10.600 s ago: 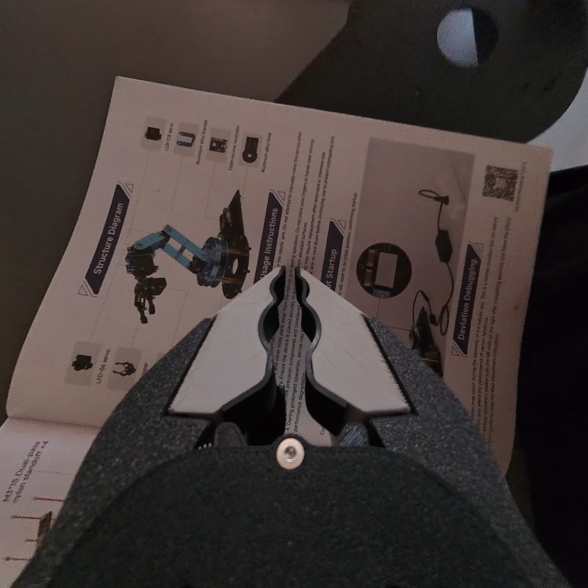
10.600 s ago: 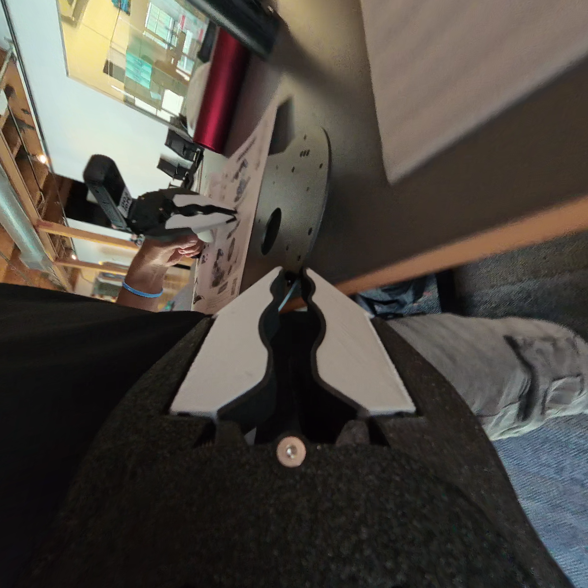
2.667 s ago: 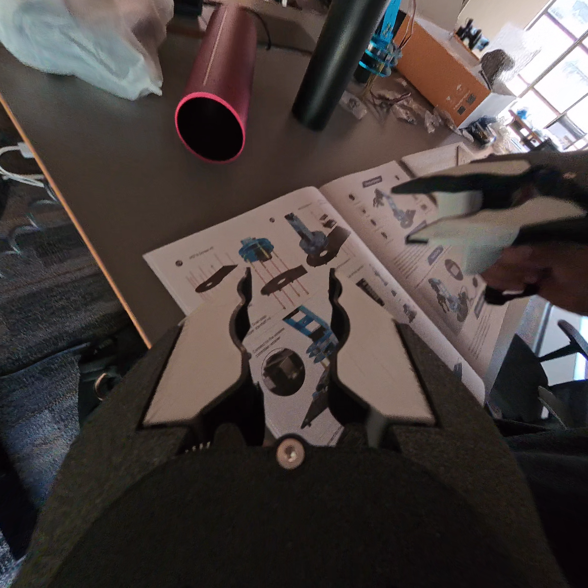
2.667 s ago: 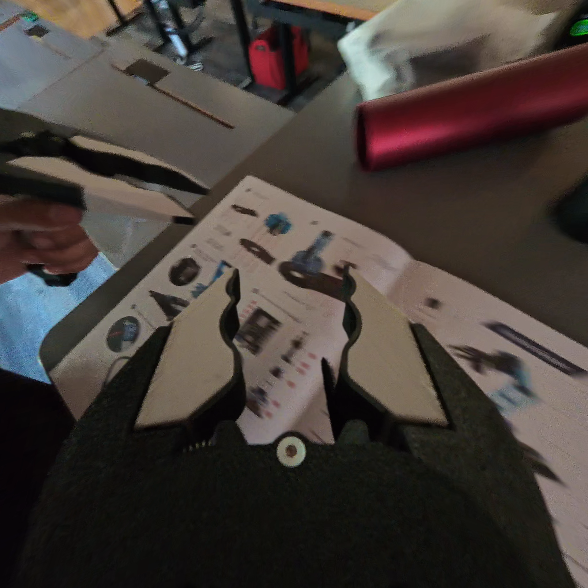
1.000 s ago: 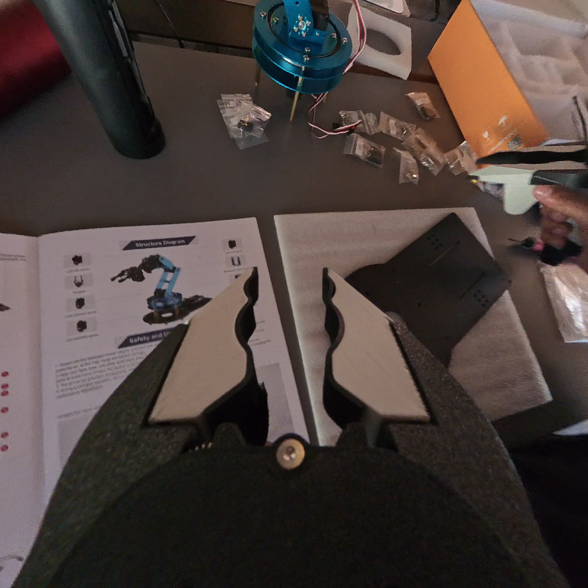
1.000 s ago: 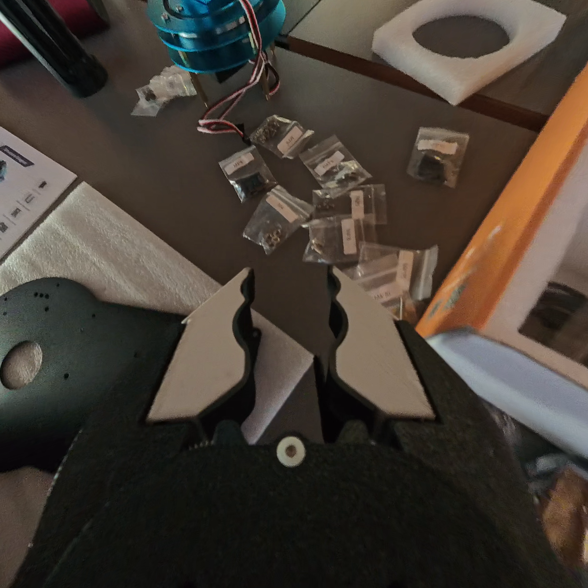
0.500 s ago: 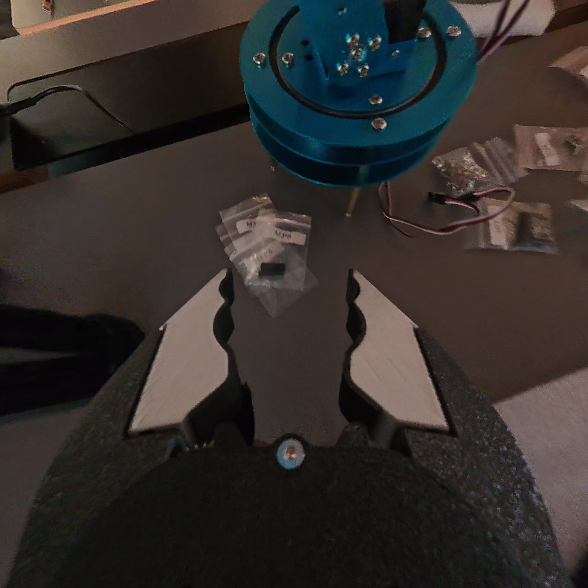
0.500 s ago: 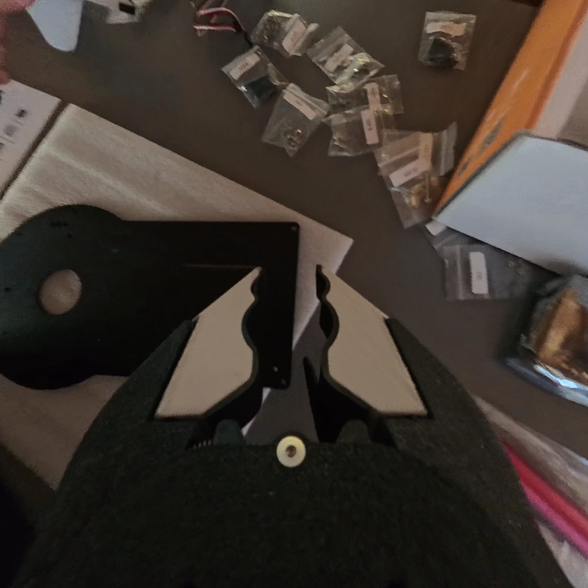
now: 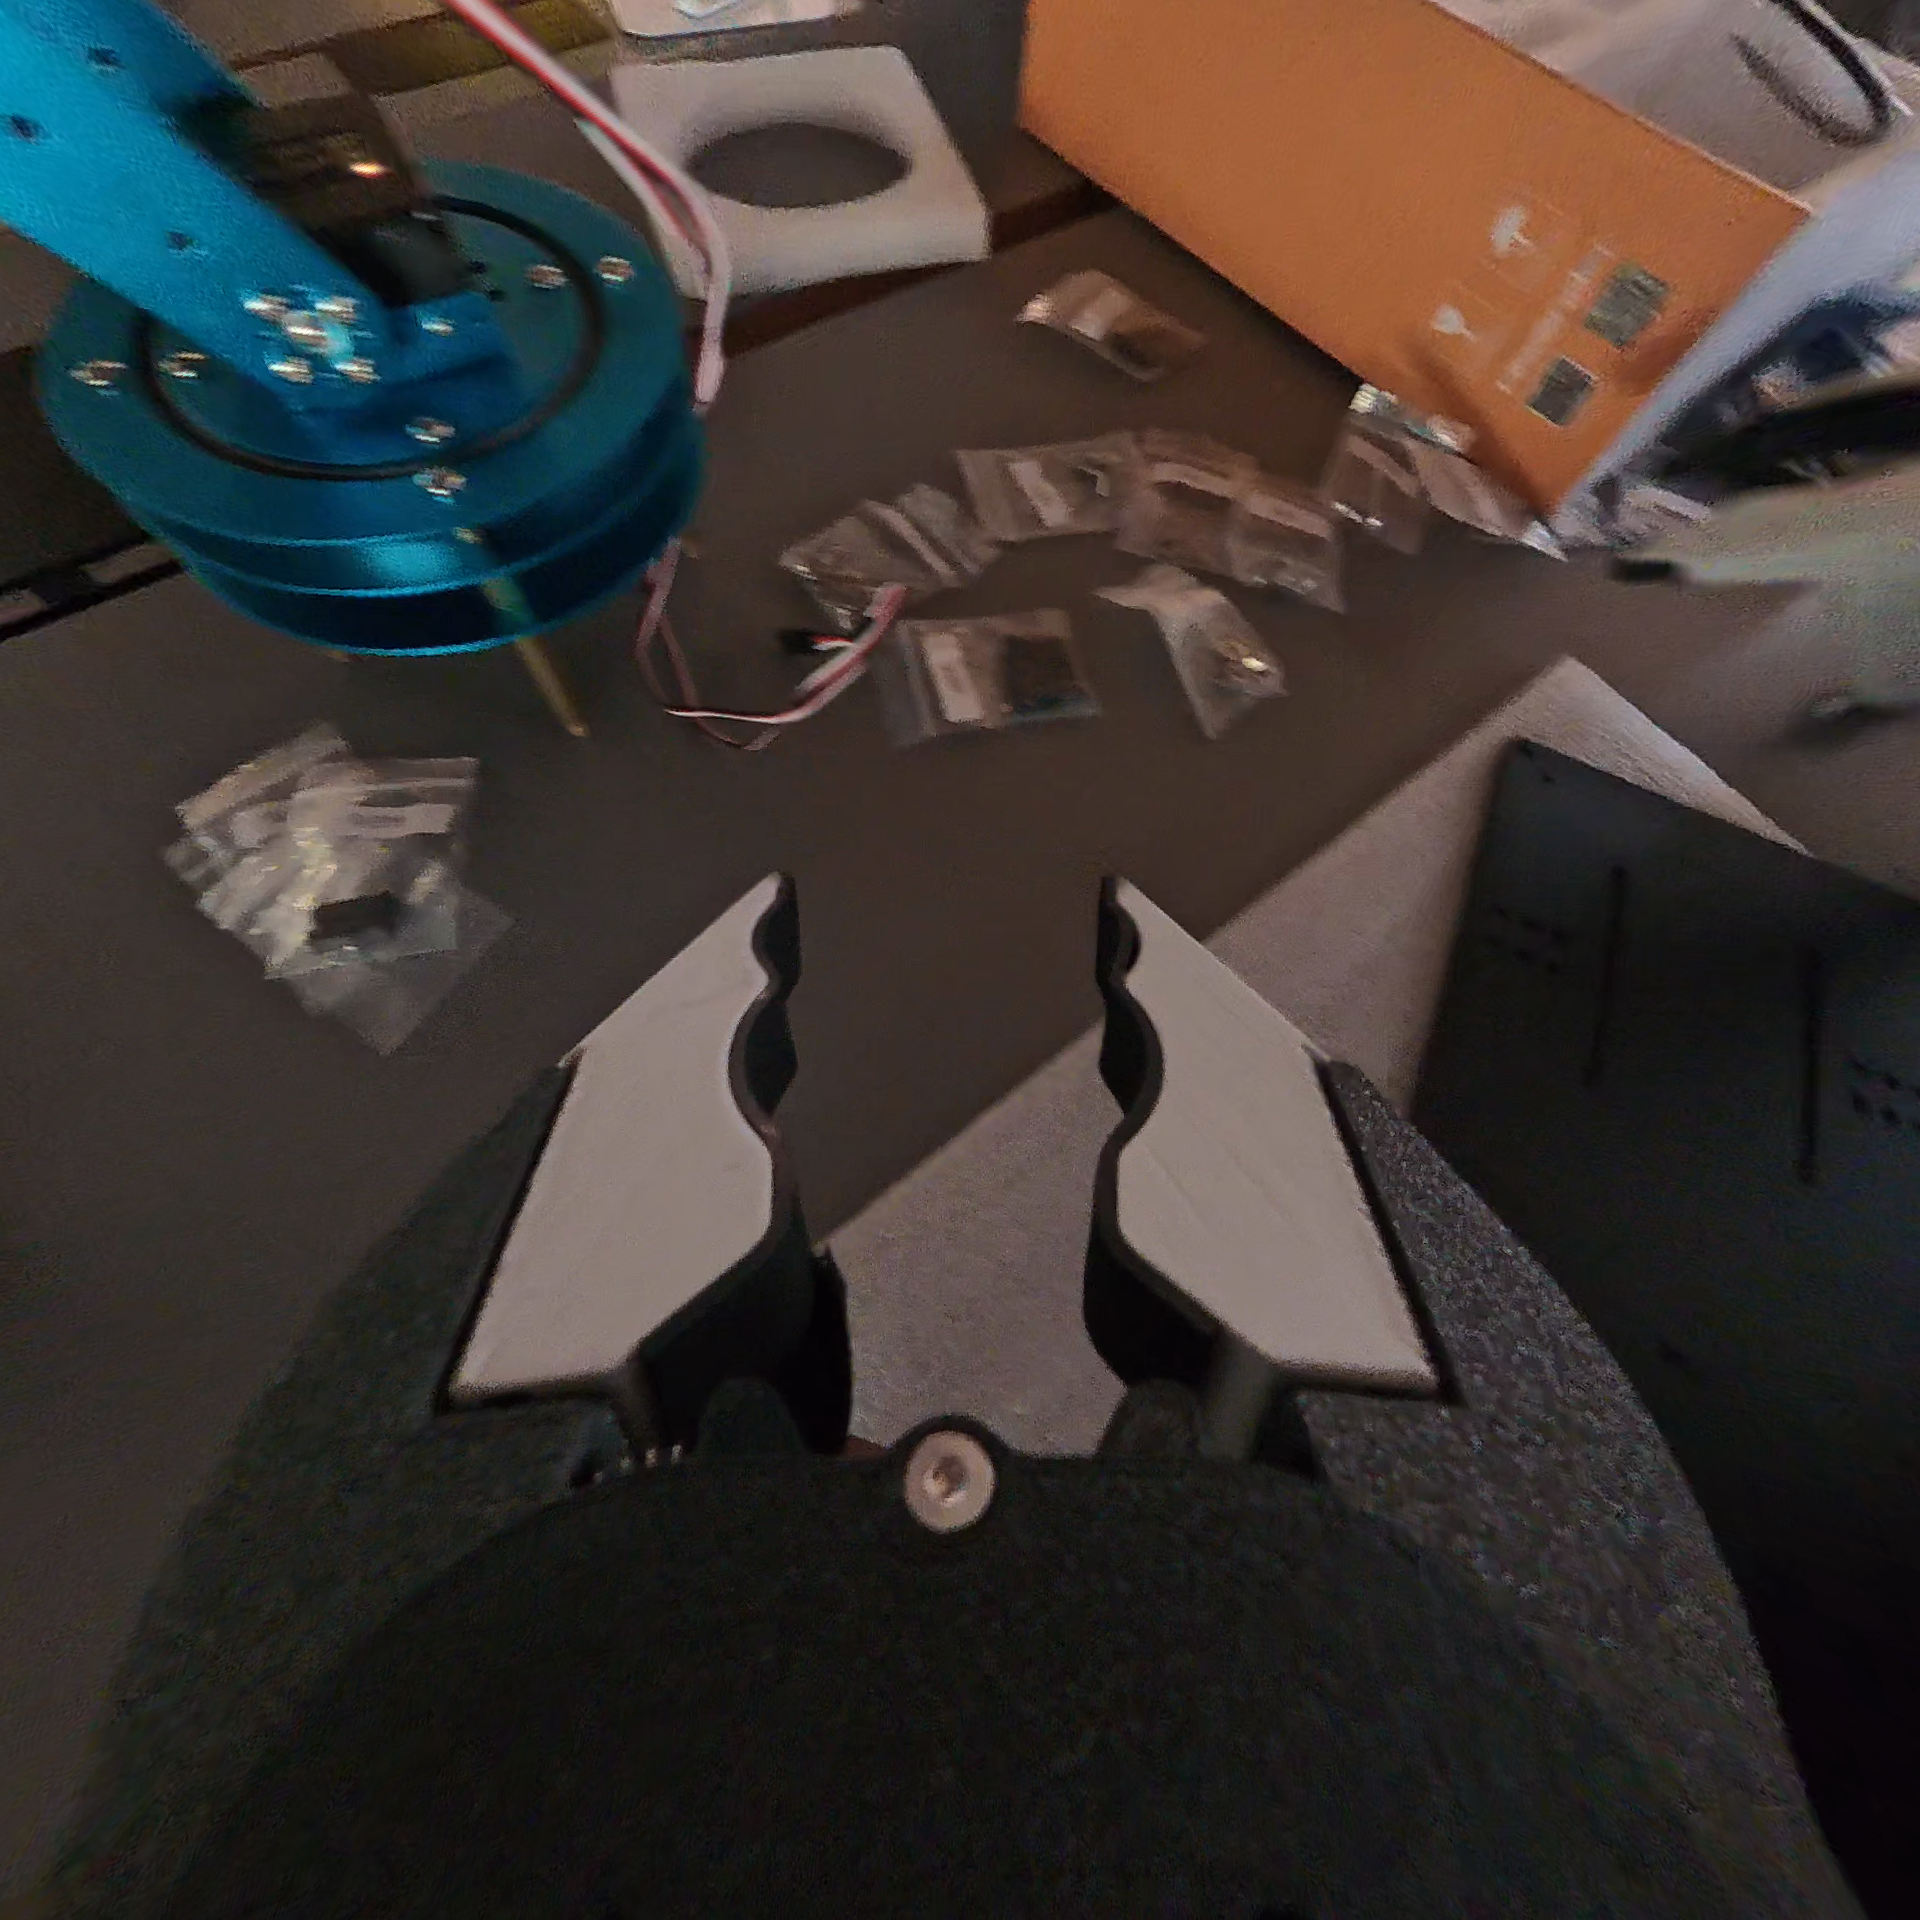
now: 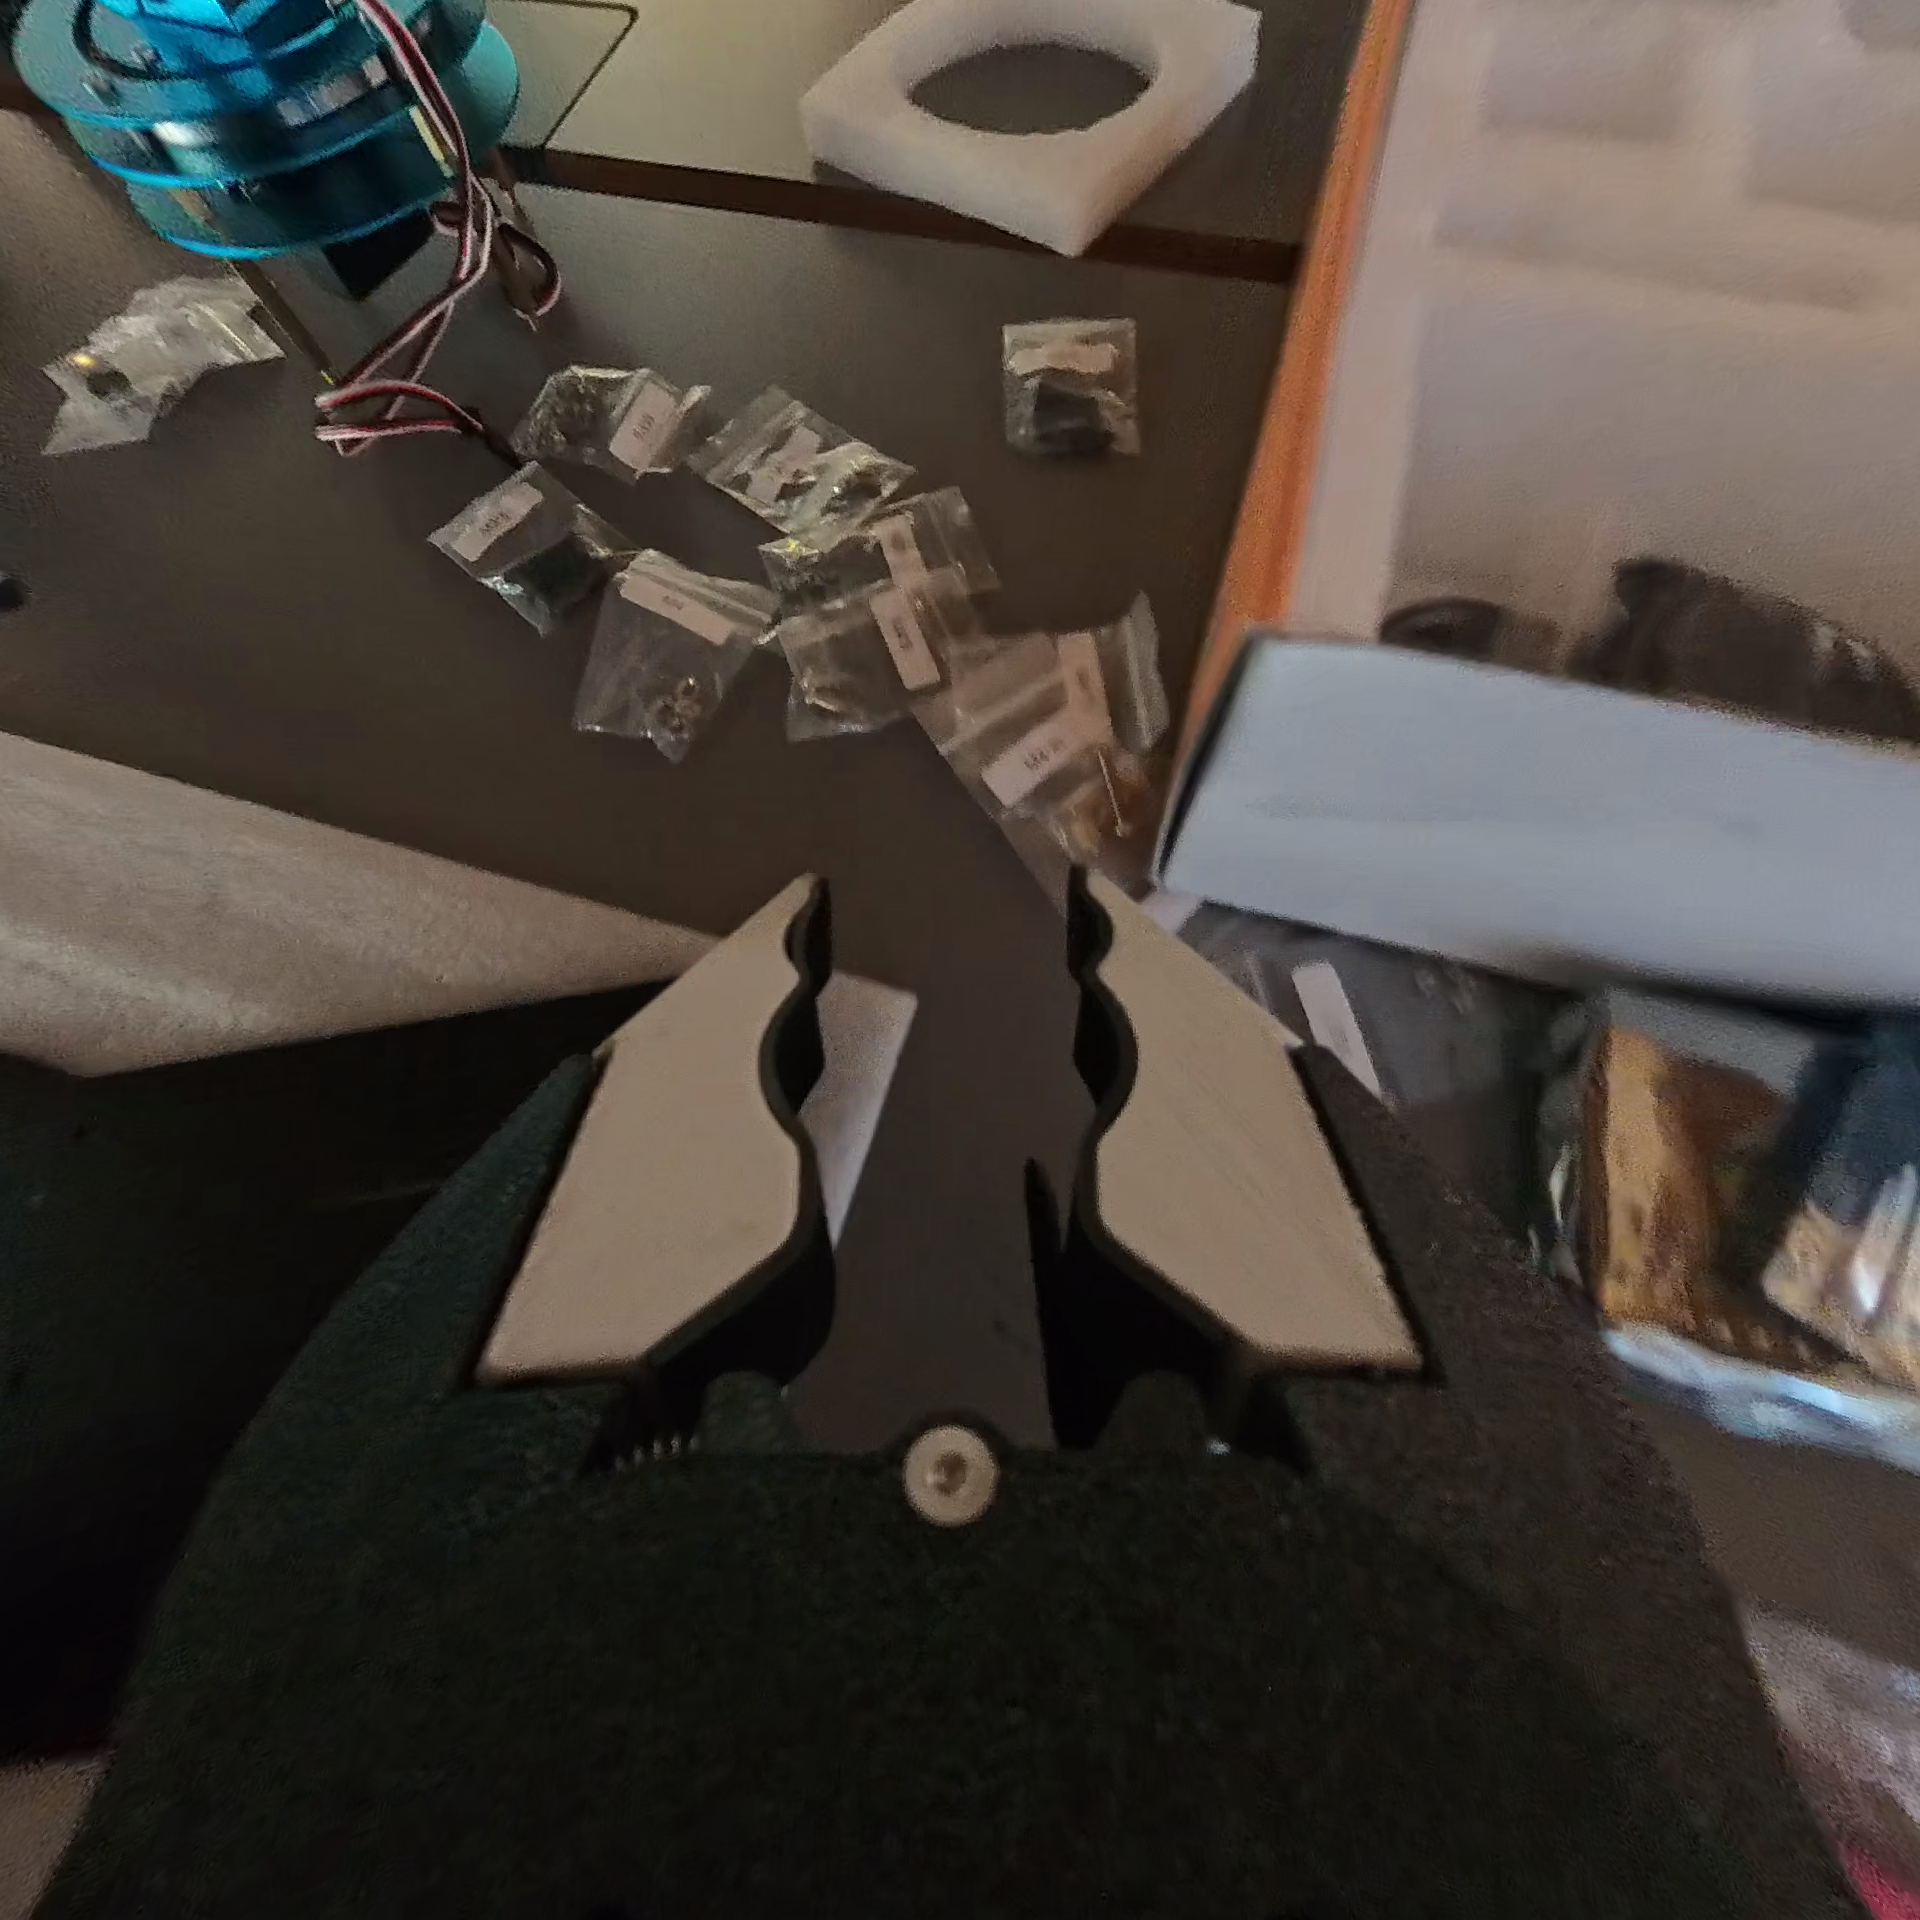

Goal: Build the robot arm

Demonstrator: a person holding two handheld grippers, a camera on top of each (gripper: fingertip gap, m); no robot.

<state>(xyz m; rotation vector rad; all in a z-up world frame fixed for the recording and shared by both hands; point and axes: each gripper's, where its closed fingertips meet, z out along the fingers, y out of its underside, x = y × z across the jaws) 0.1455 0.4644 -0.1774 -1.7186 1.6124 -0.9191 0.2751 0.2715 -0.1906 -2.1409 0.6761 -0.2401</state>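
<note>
My left gripper [image 9: 943,899] is open and empty above the dark table, near the corner of a white foam sheet [image 9: 1340,904] that bears a black plate [image 9: 1662,1039]. A small pile of clear bags [image 9: 332,883] lies to its left. A blue round base [image 9: 353,416] with wires stands at the back left. My right gripper [image 10: 945,899] is open and empty above the table, just short of several clear parts bags [image 10: 810,582]. The foam sheet [image 10: 260,894] and the black plate [image 10: 208,1143] lie to its left. The right gripper shows blurred at the right edge of the left wrist view [image 9: 1766,551].
An orange box [image 9: 1382,208] stands at the back right, its side also in the right wrist view [image 10: 1278,416]. A white box flap [image 10: 1538,800] juts out over foil-wrapped items [image 10: 1714,1195]. A white foam block with a round hole [image 10: 1029,114] lies behind. The blue base [image 10: 260,114] is at the far left.
My left gripper has swung right, from over the small bag pile to the foam sheet's corner. My right gripper has moved forward off the black plate toward the bags and opened wider.
</note>
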